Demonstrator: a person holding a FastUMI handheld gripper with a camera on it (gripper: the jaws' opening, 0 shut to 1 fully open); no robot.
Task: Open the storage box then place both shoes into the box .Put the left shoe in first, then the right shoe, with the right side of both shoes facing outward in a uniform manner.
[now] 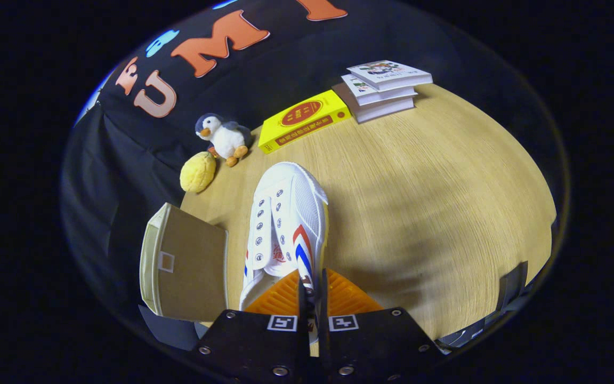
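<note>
A white canvas shoe (284,221) with red and blue side stripes hangs from my gripper (311,290), toe pointing away over the wooden table (424,202). The two orange fingers (277,296) are closed on the shoe's right side wall near the heel, with only the thin canvas between them. Left of the shoe stands the storage box (187,264), a tan cardboard box with a cream rim; its brown face is turned toward me and its inside is hidden.
Beyond the shoe lie a yellow book (304,120) and a stack of white books (384,88) at the table's far side. A penguin plush (223,137) and a yellow plush (198,172) sit near the far left edge.
</note>
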